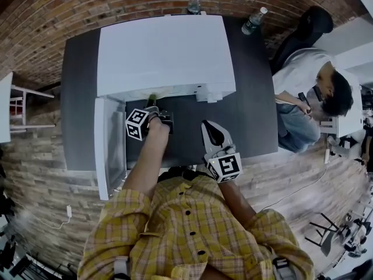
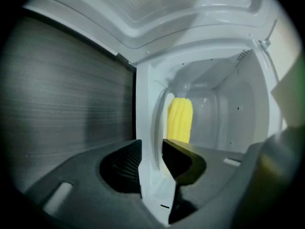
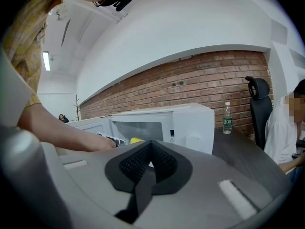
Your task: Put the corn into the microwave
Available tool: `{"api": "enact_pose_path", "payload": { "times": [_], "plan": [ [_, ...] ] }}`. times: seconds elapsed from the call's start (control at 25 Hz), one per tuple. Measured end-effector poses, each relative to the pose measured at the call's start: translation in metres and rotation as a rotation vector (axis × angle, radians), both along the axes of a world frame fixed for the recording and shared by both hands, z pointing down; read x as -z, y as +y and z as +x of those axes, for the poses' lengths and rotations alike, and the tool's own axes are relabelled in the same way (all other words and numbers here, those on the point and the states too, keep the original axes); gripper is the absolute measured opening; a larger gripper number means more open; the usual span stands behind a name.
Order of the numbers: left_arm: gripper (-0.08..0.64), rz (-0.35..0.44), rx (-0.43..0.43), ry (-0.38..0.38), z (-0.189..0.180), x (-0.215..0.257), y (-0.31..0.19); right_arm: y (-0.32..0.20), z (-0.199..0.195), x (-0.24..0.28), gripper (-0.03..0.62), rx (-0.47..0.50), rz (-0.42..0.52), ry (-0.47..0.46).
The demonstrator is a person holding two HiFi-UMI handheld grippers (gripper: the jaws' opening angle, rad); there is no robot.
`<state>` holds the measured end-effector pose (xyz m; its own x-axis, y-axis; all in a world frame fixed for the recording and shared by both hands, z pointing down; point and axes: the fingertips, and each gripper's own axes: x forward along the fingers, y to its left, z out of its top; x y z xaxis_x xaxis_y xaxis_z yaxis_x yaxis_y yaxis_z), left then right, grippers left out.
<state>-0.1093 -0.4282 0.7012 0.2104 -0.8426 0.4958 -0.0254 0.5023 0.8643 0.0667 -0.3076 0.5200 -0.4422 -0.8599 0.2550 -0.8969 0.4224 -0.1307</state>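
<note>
Yellow corn cob (image 2: 180, 120) sits inside open white microwave (image 1: 163, 54), just beyond L tongs (image 2: 151, 146), which are spread at microwave's mouth w/ nothing pinched. R tongs (image 3: 151, 146) pressed together, empty, in front of microwave.

Dark table (image 1: 253, 109) against brick wall (image 1: 87, 4). Two plastic water bottles (image 1: 194, 2) (image 1: 254, 20) at its far edge. Black office chair (image 1: 306, 31) at the right, with a seated person (image 1: 309, 92) beside the table. White charger (image 1: 68, 212) lies on wood floor (image 1: 41, 150).
</note>
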Motion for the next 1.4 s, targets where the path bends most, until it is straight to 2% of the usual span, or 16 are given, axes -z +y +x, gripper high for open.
{"api": "enact_pose_path", "payload": {
  "times": [0.24,0.48,0.68,0.84,0.92,1.12,1.4],
  "plan": [
    [0.141,-0.001,-0.013,-0.005,-0.002,0.000,0.001,0.002,0.001,0.002,0.003,0.003,0.002,0.000],
    [0.141,0.064,-0.041,0.003,0.000,0.024,0.009,0.004,0.003,0.003,0.003,0.000,0.010,-0.005],
    [0.124,0.154,-0.158,-0.080,0.010,0.054,0.024,0.008,0.002,0.007,0.003,0.008,0.019,-0.005],
    [0.067,0.212,-0.207,-0.102,0.015,0.071,0.042,0.015,0.002,0.011,0.003,0.014,0.028,-0.003],
    [0.000,0.251,-0.245,-0.130,0.017,0.082,0.053,0.018,0.002,0.012,0.003,0.015,0.029,-0.007],
    [0.000,0.358,-0.319,-0.181,0.026,0.116,0.081,0.026,-0.001,0.016,0.003,0.026,0.033,-0.017],
    [0.000,0.523,-0.450,-0.383,0.034,0.160,0.119,0.040,-0.007,0.024,0.003,0.045,0.041,-0.035]
  ]
}}
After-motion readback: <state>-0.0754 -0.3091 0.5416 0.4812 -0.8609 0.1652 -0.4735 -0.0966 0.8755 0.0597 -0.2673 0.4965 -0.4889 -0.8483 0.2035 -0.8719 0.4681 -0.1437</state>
